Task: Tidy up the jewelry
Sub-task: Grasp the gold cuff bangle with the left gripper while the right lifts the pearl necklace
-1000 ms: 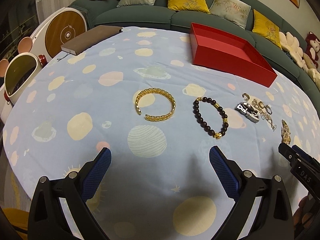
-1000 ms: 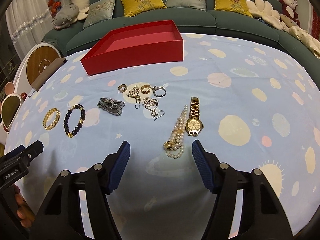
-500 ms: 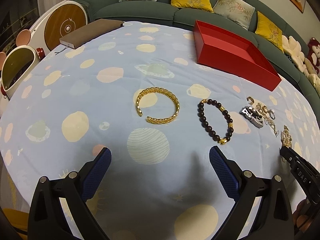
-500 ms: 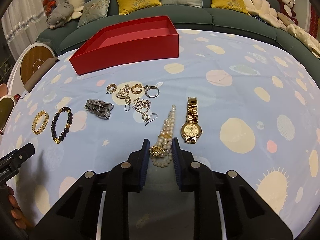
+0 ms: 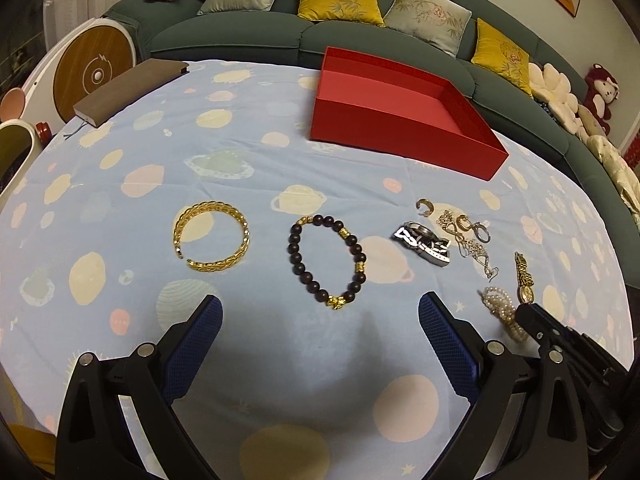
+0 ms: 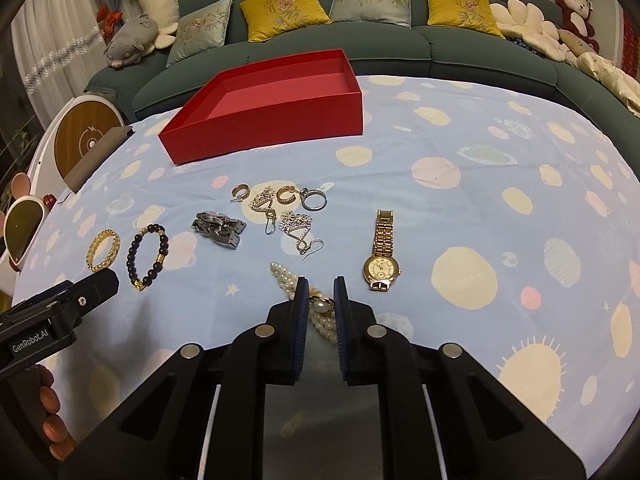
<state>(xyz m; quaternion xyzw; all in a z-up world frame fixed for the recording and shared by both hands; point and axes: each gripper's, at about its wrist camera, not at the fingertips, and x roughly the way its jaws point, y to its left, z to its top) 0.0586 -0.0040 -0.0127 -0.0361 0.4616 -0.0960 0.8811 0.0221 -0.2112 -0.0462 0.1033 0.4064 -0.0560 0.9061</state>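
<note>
The right gripper [image 6: 320, 300] had its jaws drawn in narrow around the pearl bracelet [image 6: 286, 276] – the gold clasp sat between the blue pads, though whether they truly pinched it was hard to tell. The strand's long axis ran away from the jaws toward the red box [image 6: 272, 112], slanting left, with its far end loose on the cloth. The gold watch [image 6: 382, 252] lay just right of the pearls, parallel to them. The box stood well beyond, straight ahead – nearer this arm's line than the other's. The left gripper [image 5: 320, 322] hung wide open and empty, short of the dark bead bracelet [image 5: 326, 264], the gold bangle [image 5: 212, 236] to that bracelet's left.
</note>
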